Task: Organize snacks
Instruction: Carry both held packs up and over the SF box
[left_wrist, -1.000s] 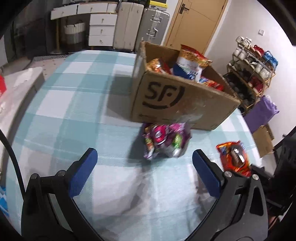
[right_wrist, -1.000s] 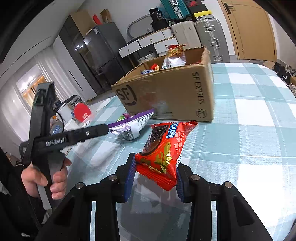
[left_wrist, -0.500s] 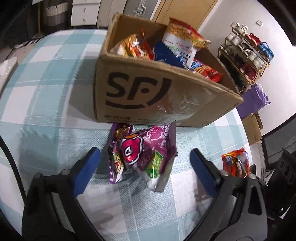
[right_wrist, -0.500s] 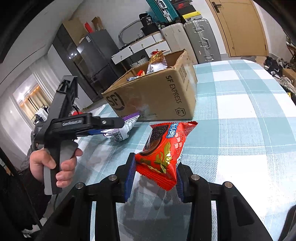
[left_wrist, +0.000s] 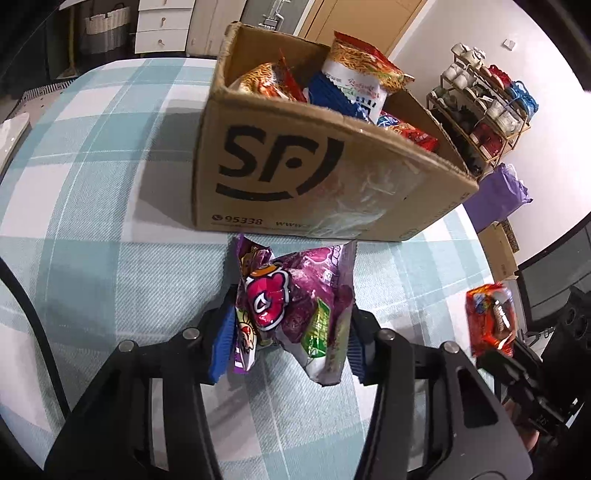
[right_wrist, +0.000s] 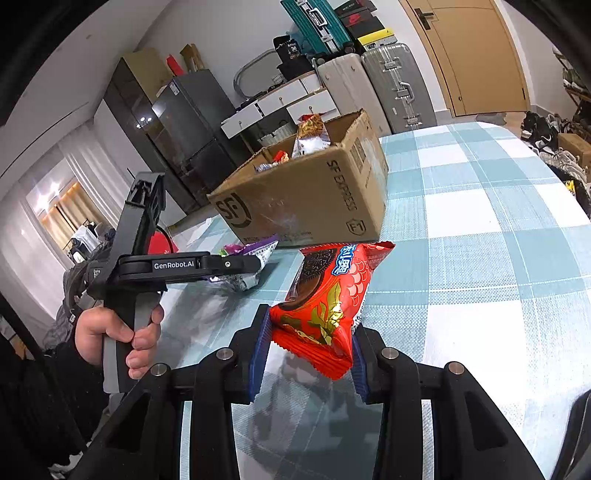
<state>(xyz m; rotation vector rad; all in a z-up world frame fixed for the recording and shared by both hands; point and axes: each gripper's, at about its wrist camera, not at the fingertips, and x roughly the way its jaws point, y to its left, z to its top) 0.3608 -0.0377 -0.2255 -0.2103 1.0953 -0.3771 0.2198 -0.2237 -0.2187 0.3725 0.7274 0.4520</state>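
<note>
Left hand-held gripper (left_wrist: 288, 332) clamped on purple candy bag (left_wrist: 295, 306), right hand-held gripper (right_wrist: 306, 354) on red cookie pack (right_wrist: 325, 306), beside cardboard box (left_wrist: 314, 177).
</note>
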